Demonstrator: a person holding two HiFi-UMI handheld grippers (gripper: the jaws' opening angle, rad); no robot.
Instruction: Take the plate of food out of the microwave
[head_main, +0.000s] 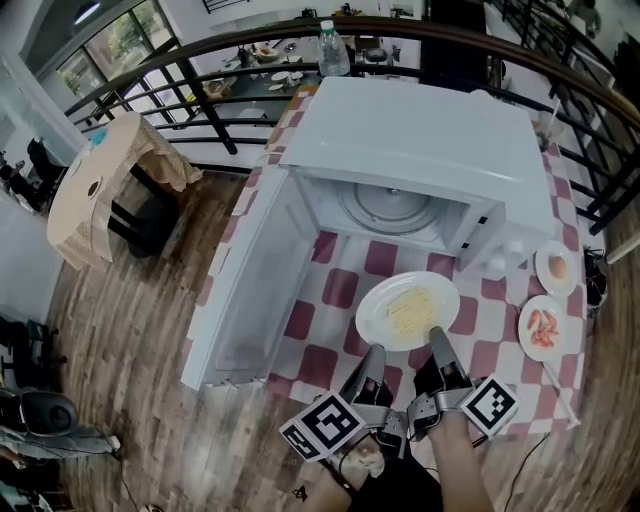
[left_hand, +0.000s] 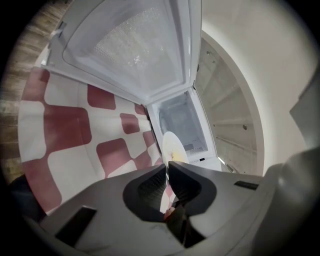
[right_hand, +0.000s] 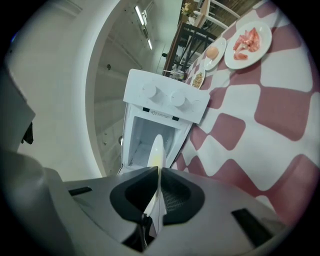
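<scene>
Plate of food (head_main: 407, 310), rim pinched by left claw (head_main: 374, 352) and right claw (head_main: 436, 334), both narrow

the microwave (head_main: 420, 140) stands with its mouth open toward us, and its door (head_main: 245, 300) hangs wide out to the left, walling off that side of the worktop (head_main: 335, 290). straight before the mouth the plate of food (head_main: 408, 310) fills the middle, pinched at its near rim by the left gripper (head_main: 377, 352) and the right gripper (head_main: 434, 333). a strip of checked cloth lies open between that plate and the door. on the right, a small plate (head_main: 556, 267) and a second small plate (head_main: 543, 327) crowd the worktop's edge, leaving only a narrow lane beside the food.
</scene>
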